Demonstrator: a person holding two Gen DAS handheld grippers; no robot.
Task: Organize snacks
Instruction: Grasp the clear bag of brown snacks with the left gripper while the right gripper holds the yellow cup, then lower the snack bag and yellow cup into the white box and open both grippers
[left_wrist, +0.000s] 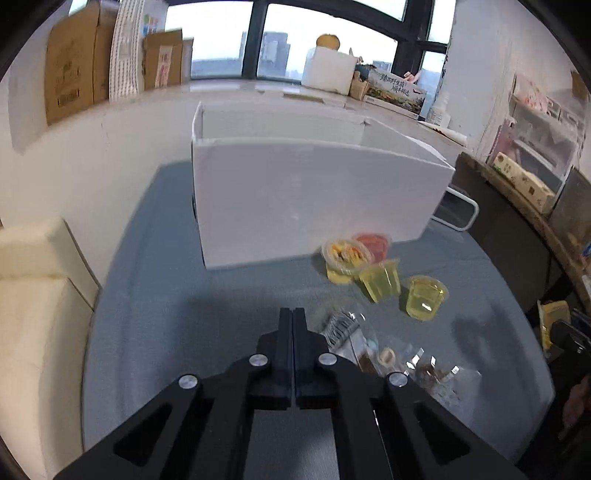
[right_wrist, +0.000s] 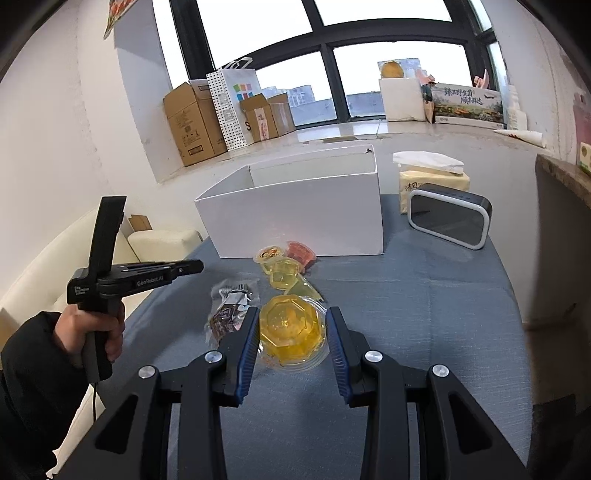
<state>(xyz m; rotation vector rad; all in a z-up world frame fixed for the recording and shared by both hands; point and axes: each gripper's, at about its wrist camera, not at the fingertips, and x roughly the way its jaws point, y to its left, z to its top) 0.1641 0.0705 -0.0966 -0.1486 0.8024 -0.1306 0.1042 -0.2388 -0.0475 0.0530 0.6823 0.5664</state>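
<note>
One jelly cup (right_wrist: 291, 334) sits between my right tongs (right_wrist: 291, 332), the blue pads bracketing its sides; I judge them closed on it, though whether it is off the worktop (right_wrist: 424, 295) I cannot tell. I expect it to be light, with a thin clear wall that gives under pressure and a slick film lid, so the grip belongs on the body below the rim, squeezed gently. These tongs angle downward over the blue cloth.

Left of it lies a crinkly clear packet (right_wrist: 231, 304) with dark contents: soft, nearly weightless, best pinched by an edge. My left tongs (left_wrist: 293, 317) are clenched with nothing between them, tilted downward above the cloth; in the right view the person's hand (right_wrist: 94, 330) holds them raised, clear of the snacks.

Farther off, four more cups cluster near one another: two yellow cups (left_wrist: 380, 278), one tipped on its side, an orange-topped cup (left_wrist: 345, 253) and a red cup (left_wrist: 373, 242). Beyond them stands the open white box (right_wrist: 295, 218), seemingly empty, probably their destination. A clock (right_wrist: 448, 219) stands to its right.
</note>
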